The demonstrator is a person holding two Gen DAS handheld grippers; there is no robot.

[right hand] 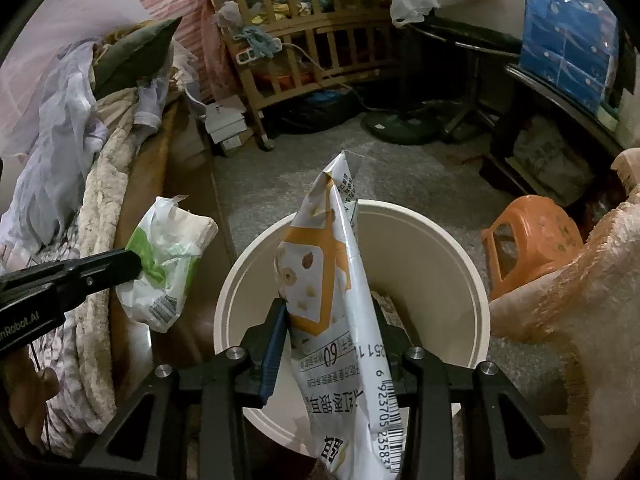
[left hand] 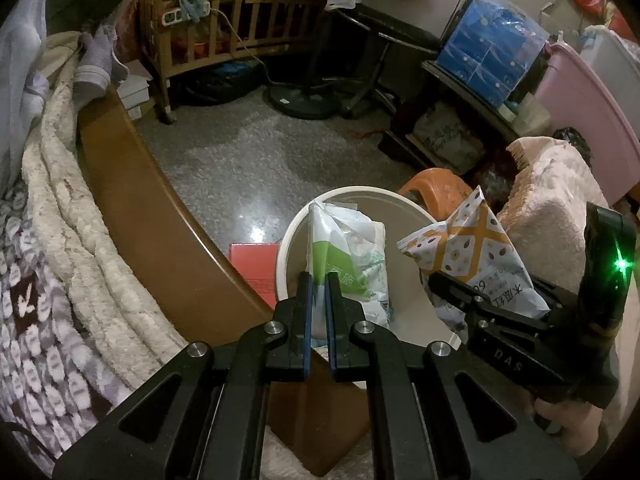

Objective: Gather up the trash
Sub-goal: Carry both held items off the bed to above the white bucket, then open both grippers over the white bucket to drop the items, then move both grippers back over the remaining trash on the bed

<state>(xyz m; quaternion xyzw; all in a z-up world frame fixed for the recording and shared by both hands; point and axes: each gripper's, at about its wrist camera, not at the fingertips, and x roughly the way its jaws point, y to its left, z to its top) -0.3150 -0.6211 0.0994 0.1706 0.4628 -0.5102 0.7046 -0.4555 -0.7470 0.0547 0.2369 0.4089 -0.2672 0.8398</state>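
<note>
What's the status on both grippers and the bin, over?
Left gripper shut on green-white wipes pack. Right gripper shut on orange-white snack bag, over the open white trash bin. Nothing blocking the bin mouth.

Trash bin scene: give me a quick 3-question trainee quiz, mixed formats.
1. True or false: the right tongs hold the orange-and-white snack bag above the cream trash bin.
2. What do the left tongs grip? A) red box B) green-and-white plastic wrapper C) orange stool
3. Fill in: in the left wrist view, the red box lies on the floor between the bin and the wooden ____.

Key: 1 true; 2 B; 3 bed frame.
</note>
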